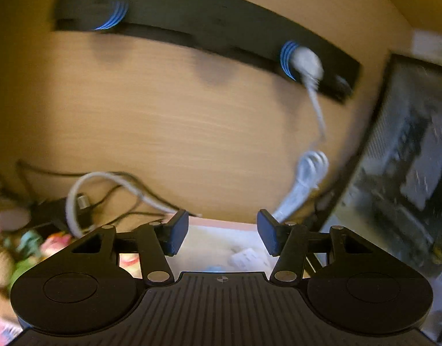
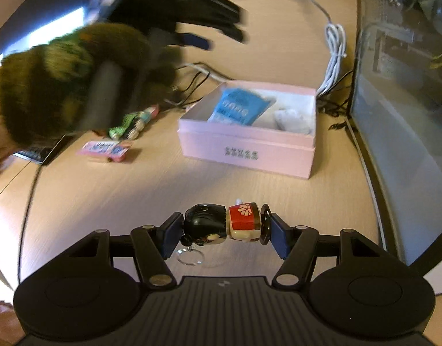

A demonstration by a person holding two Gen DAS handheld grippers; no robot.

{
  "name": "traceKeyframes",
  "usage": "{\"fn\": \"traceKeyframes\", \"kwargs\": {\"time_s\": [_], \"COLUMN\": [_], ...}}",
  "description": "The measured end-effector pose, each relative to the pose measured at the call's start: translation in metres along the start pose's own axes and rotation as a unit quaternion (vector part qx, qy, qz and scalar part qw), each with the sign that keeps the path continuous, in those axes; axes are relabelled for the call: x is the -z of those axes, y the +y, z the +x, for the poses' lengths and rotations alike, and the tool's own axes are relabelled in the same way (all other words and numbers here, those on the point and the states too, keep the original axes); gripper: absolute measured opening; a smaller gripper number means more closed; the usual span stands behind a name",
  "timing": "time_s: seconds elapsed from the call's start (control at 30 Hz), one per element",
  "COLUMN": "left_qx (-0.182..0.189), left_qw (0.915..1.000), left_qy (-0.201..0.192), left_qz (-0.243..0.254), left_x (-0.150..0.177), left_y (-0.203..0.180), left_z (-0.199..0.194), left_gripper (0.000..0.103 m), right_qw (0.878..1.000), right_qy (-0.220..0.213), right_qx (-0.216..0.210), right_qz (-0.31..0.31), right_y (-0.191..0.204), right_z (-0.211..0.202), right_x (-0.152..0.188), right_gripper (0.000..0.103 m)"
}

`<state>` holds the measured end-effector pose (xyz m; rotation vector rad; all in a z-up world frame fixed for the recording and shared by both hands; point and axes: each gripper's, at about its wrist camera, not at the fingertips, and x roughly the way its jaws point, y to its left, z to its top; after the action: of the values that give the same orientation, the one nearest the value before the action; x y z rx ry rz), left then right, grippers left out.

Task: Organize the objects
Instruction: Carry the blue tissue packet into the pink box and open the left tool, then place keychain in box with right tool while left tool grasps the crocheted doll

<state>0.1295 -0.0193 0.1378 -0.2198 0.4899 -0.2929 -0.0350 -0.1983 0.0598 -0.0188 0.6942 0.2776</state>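
My right gripper (image 2: 225, 230) is shut on a small doll keychain (image 2: 224, 225) with black hair and a red body, held sideways just above the wooden desk, its key ring (image 2: 190, 256) hanging below. Ahead stands an open pink box (image 2: 247, 147) holding a blue packet (image 2: 238, 109) and a white item (image 2: 293, 119). My left gripper (image 1: 222, 230) is open and empty, raised above the pink box's rim (image 1: 221, 225). It shows blurred in the right wrist view (image 2: 192, 28), held by a hand in a furry sleeve (image 2: 74, 80).
A pink packet (image 2: 105, 148) and a green and pink wrapped item (image 2: 134, 121) lie left of the box. A white cable bundle (image 2: 335, 57) and black wires (image 2: 198, 77) lie behind it. A glass tank (image 2: 405, 101) stands at the right. A black power strip (image 1: 206, 28) is mounted on the wall.
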Motion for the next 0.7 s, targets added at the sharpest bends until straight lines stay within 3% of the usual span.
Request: {"fn": "traceKeyframes", "kwargs": {"time_s": [0.1,0.23,0.27,0.33,0.53,0.7], "left_qx": [-0.018,-0.040,-0.050,-0.073,-0.124,-0.143], "left_qw": [0.9997,0.9972,0.9962,0.9932,0.9812,0.9797], "left_qy": [0.018,0.060,0.068,0.089,0.145,0.135], "left_qz": [0.001,0.021,0.023,0.018,-0.028,-0.037], "left_x": [0.011,0.040,0.049,0.066,0.100,0.096], "left_y": [0.023,0.051,0.058,0.076,0.126,0.155], "left_z": [-0.022,-0.050,-0.062,-0.078,-0.112,-0.135], "left_gripper": [0.057,0.057,0.057,0.057,0.057,0.057], "right_qw": [0.999,0.993,0.991,0.992,0.997,0.995], "right_qy": [-0.029,-0.095,-0.106,-0.099,-0.056,-0.015], "right_qx": [0.018,0.063,0.073,0.064,0.057,0.099], "right_qz": [0.000,0.015,0.026,0.042,0.023,-0.012], "right_y": [-0.010,-0.030,-0.037,-0.045,-0.015,0.004], "right_z": [0.003,0.015,0.022,0.040,0.114,0.155], "right_x": [-0.026,-0.086,-0.102,-0.121,-0.140,-0.134], "right_gripper": [0.063,0.064,0.071,0.083,0.082,0.082]}}
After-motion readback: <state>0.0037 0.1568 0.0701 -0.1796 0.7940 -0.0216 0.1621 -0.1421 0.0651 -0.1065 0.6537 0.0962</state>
